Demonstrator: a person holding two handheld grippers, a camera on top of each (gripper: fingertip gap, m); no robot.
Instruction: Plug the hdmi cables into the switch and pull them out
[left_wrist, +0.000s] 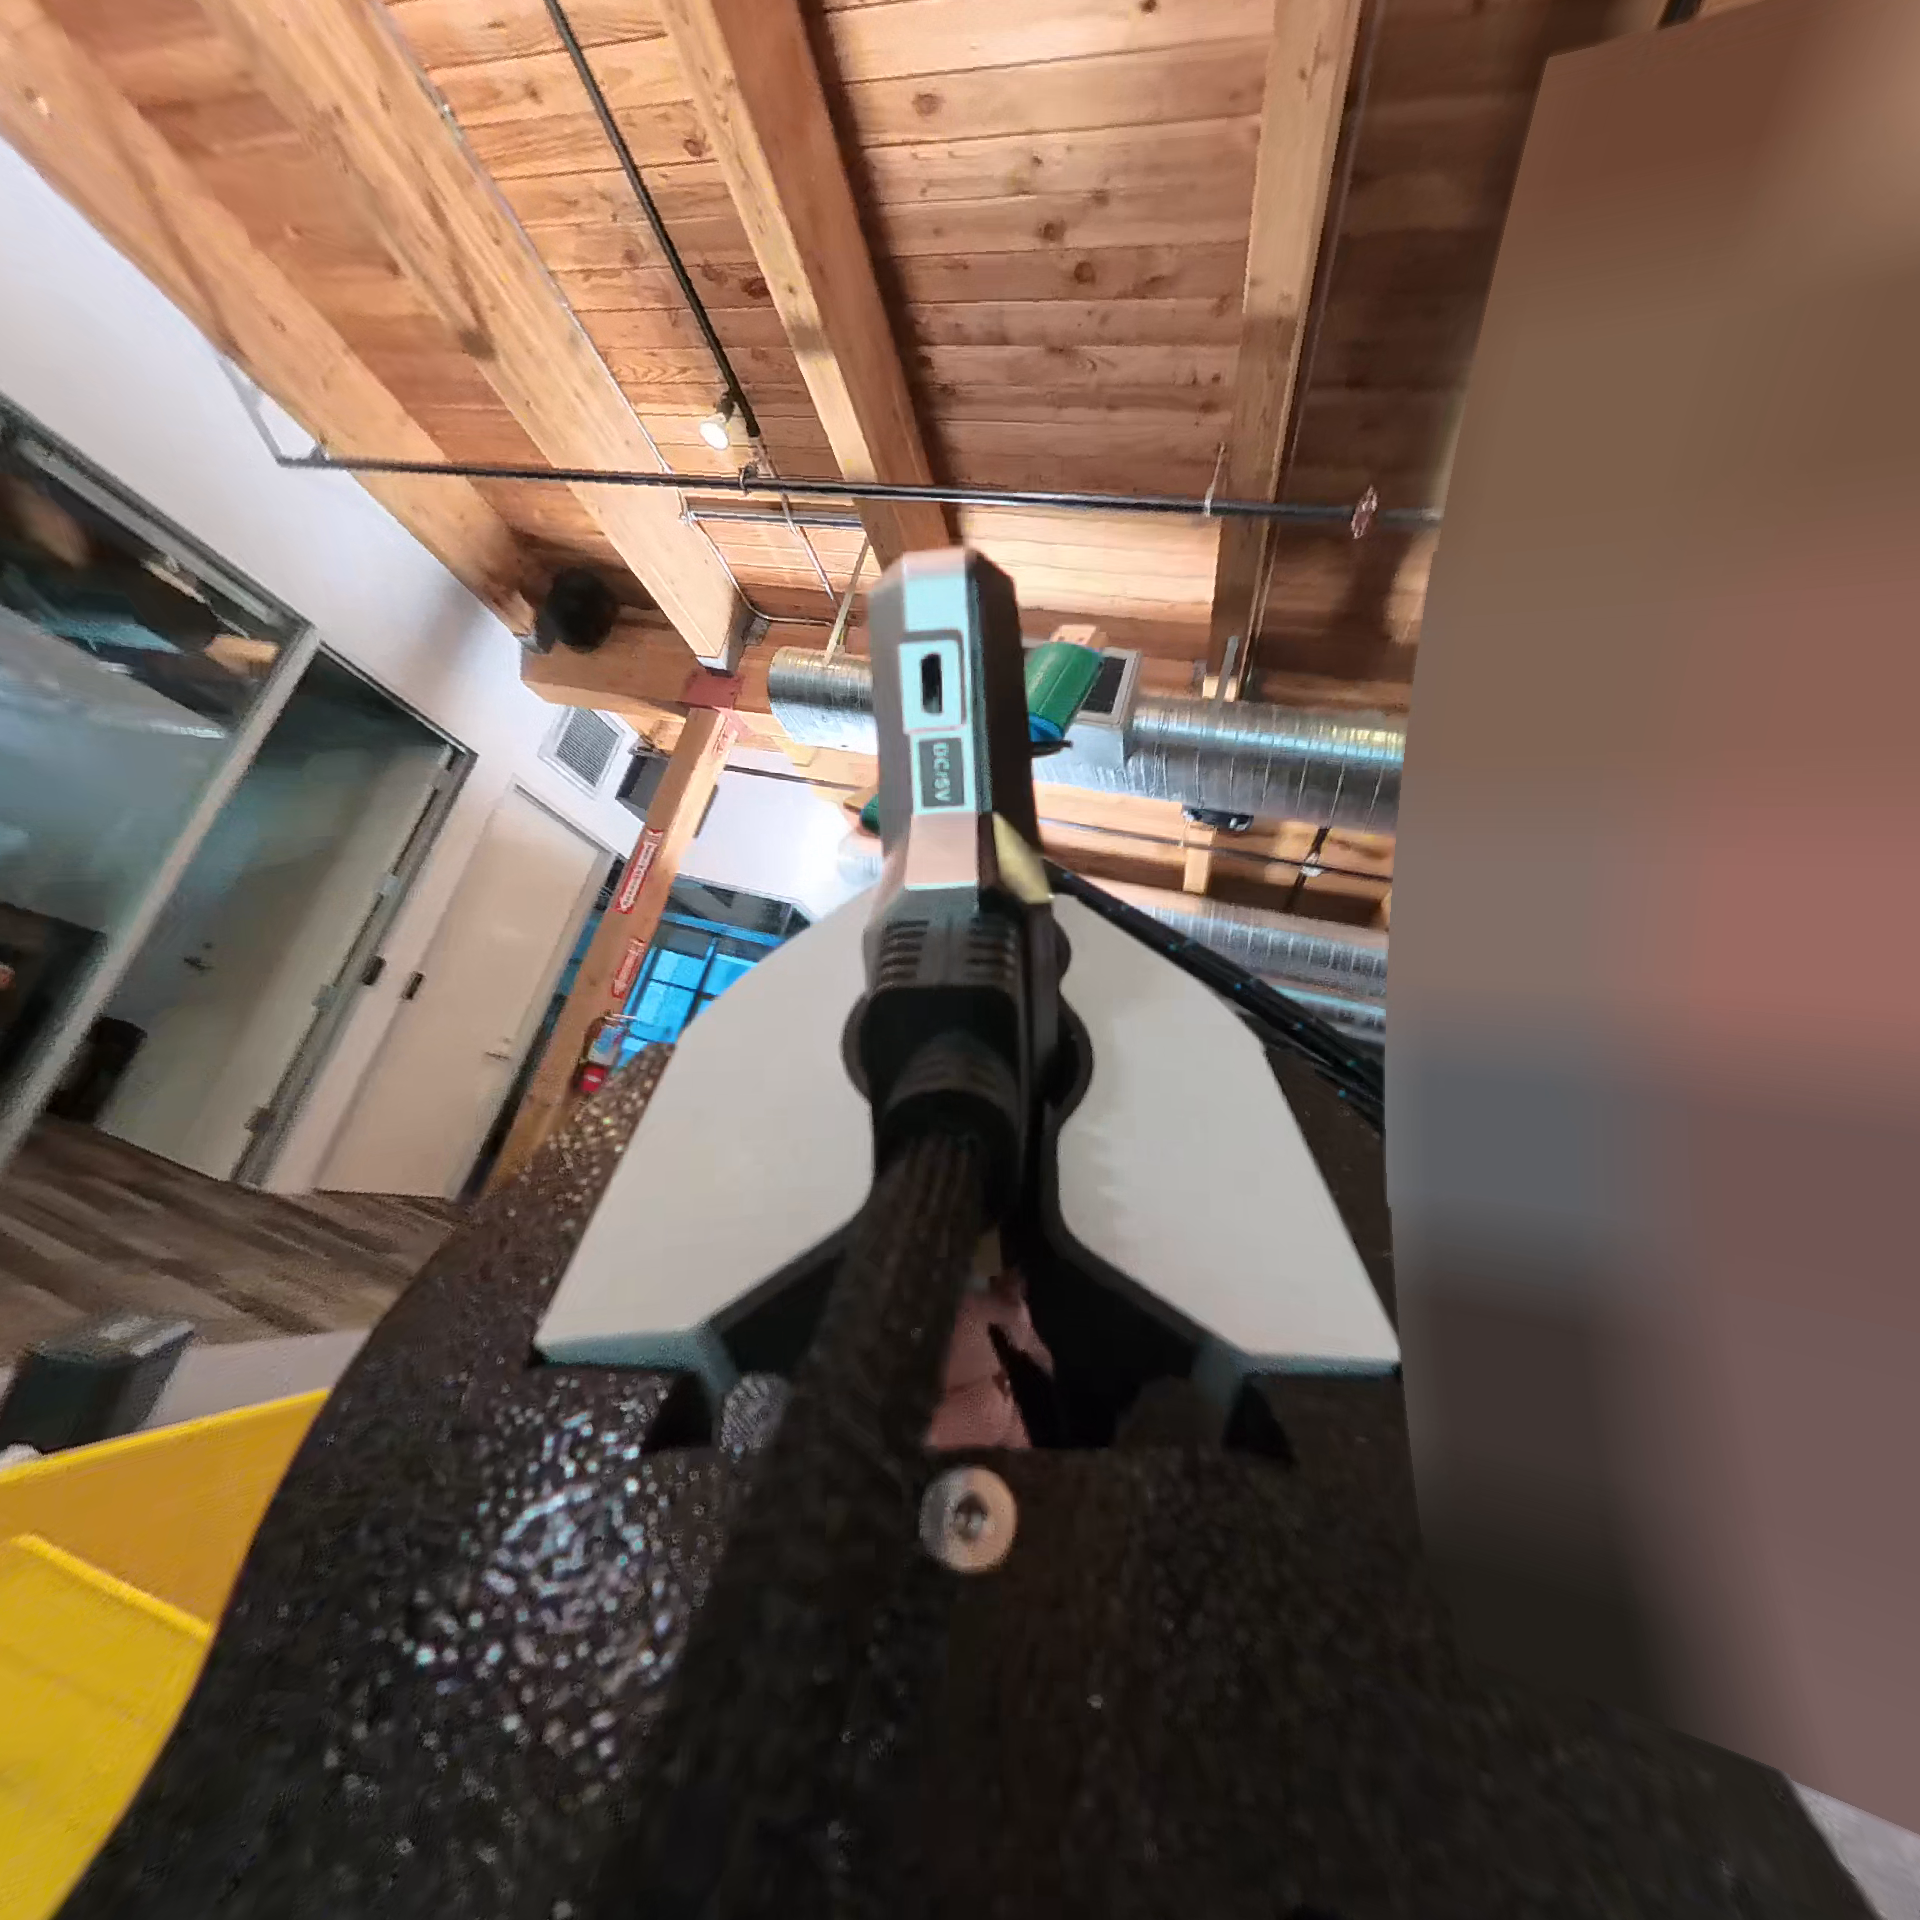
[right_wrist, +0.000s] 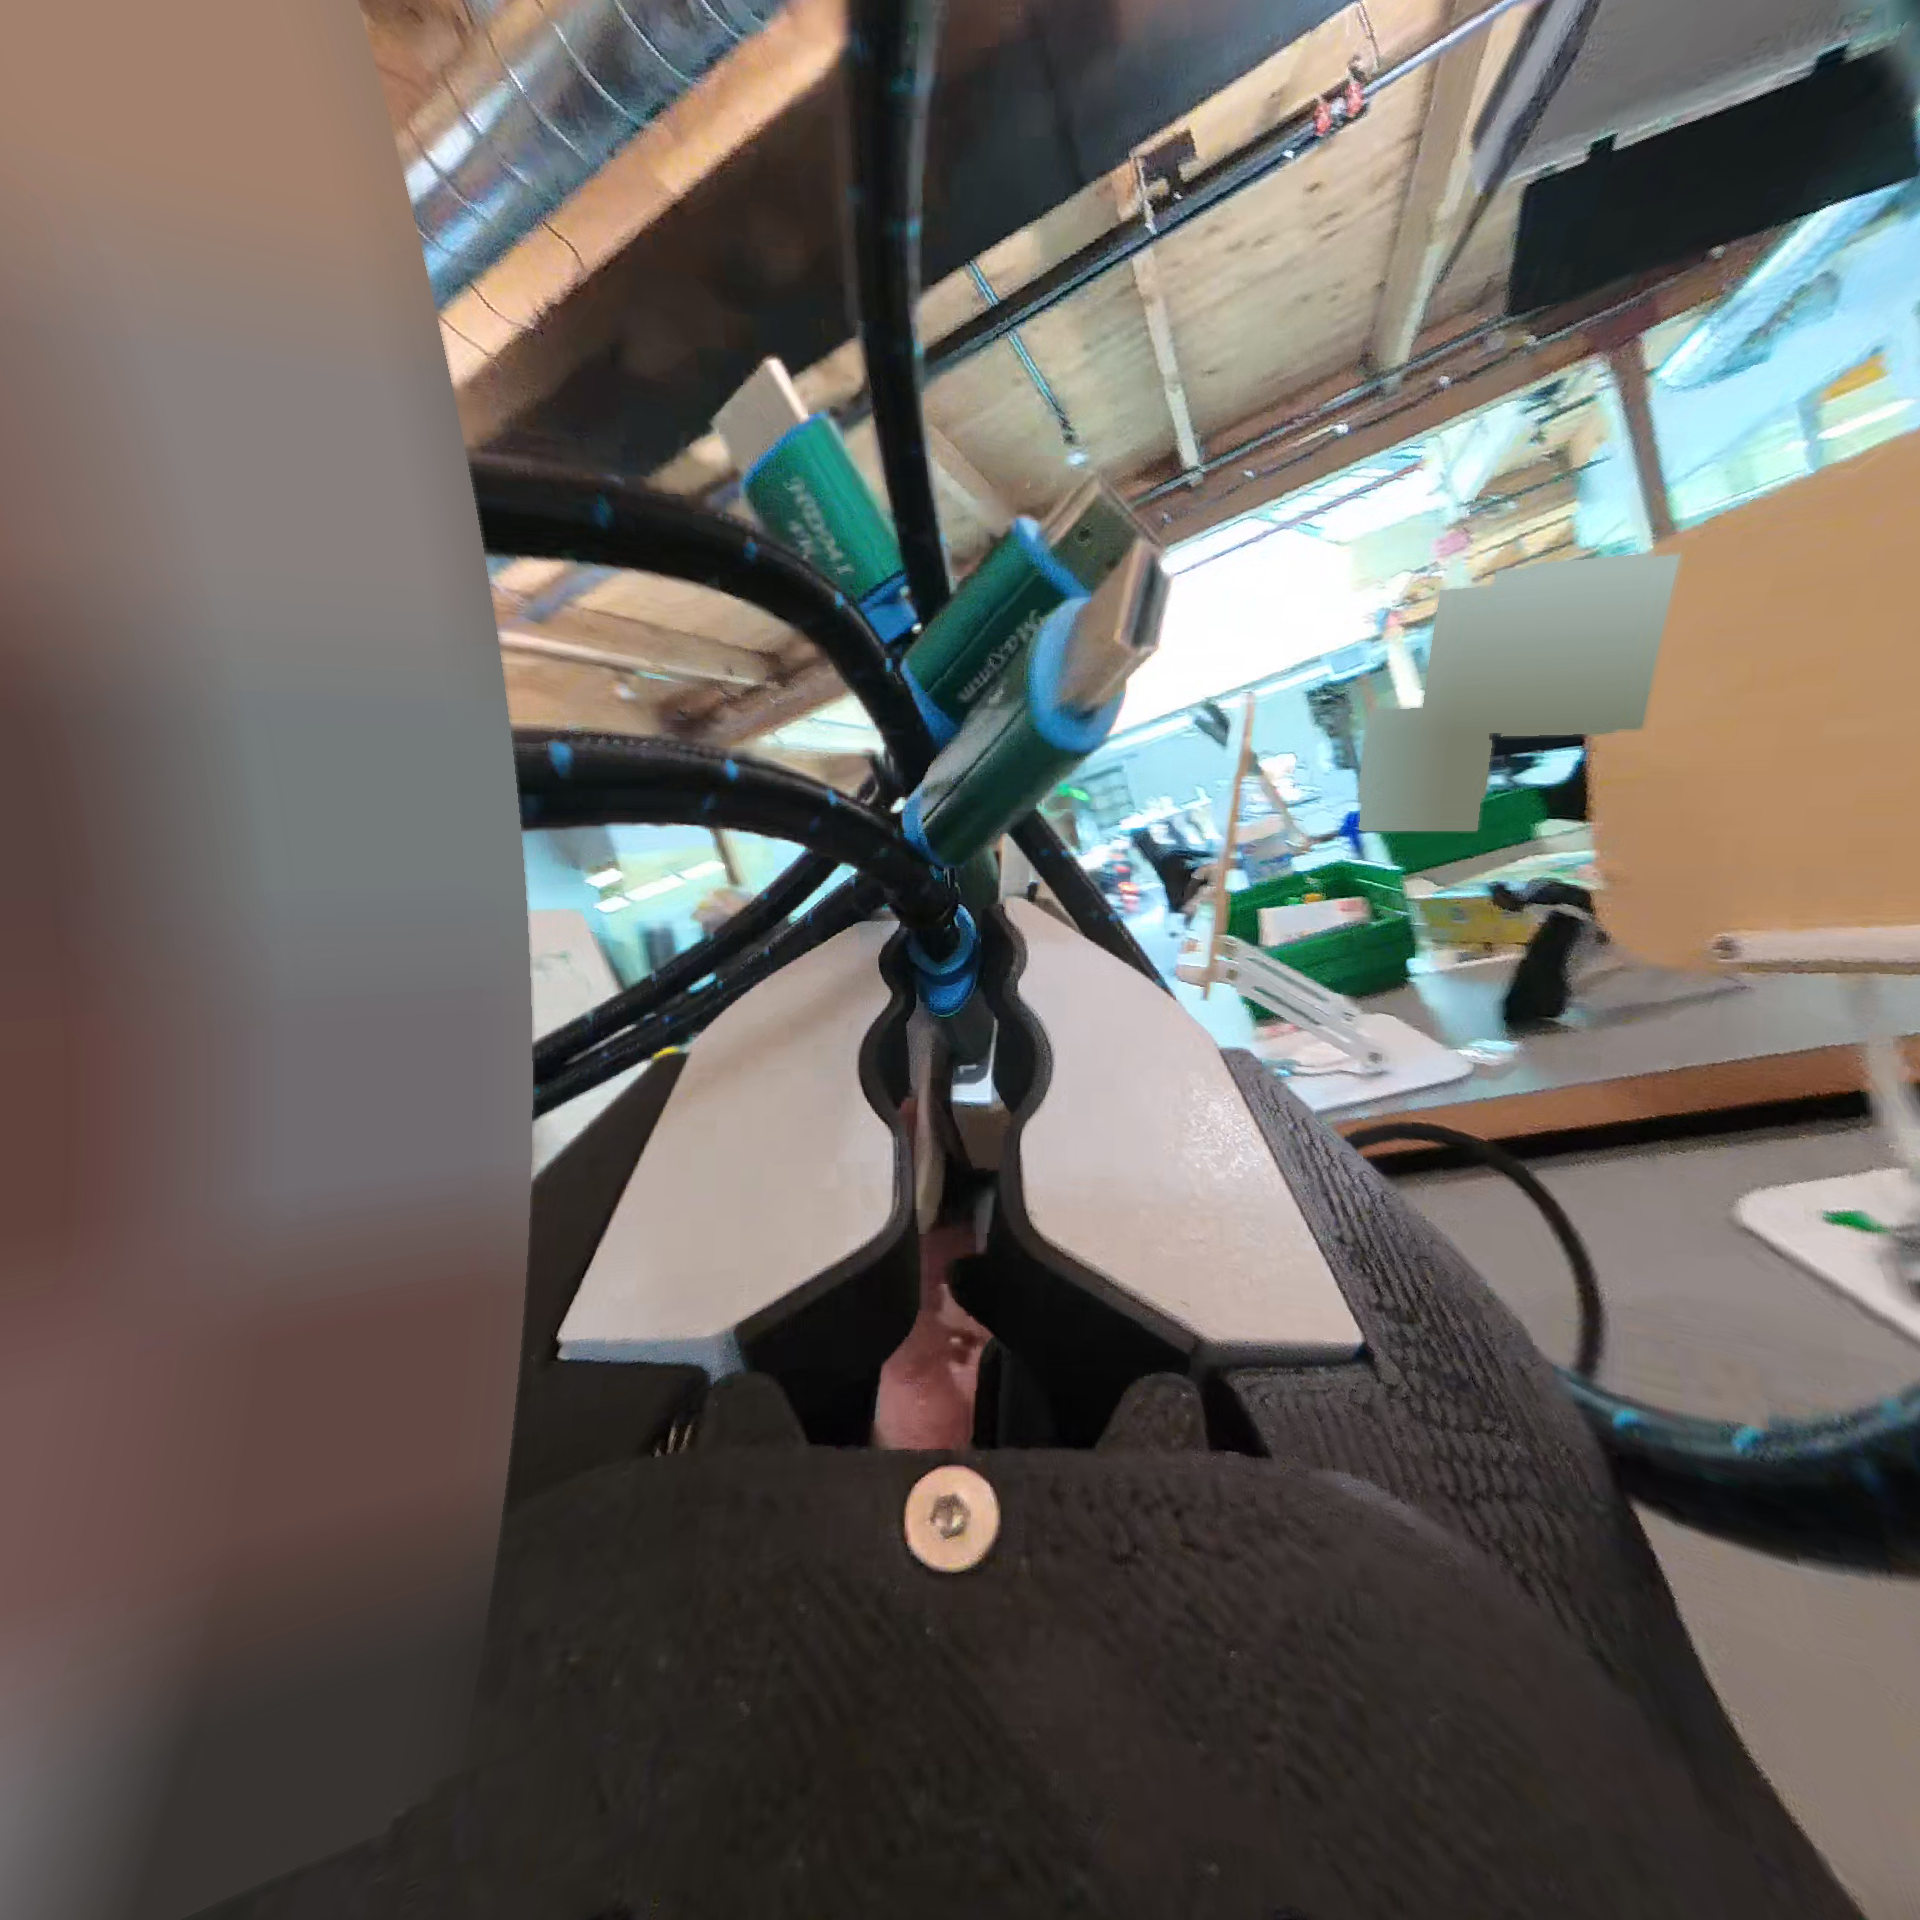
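Left gripper: fingers clamped on grey metal adapter box with black ribbed cable collar, upright against the wooden plank ceiling; yellow bin at lower left.

Right gripper: nearly closed, pinching green plug with blue collar; black braided cables looped left, three more green connectors above.

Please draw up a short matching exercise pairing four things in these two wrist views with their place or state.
Things:
1. Grey adapter
2. Green connector with a blue collar
3. Yellow bin
4. Round metal duct

Places or states:
A. Under the wooden ceiling
B. Clamped in the right claw, its braided cable leading off left
C. Low at the left edge of the left wrist view
D. Held upright in the left claw

Pairs: 1-D, 2-B, 3-C, 4-A
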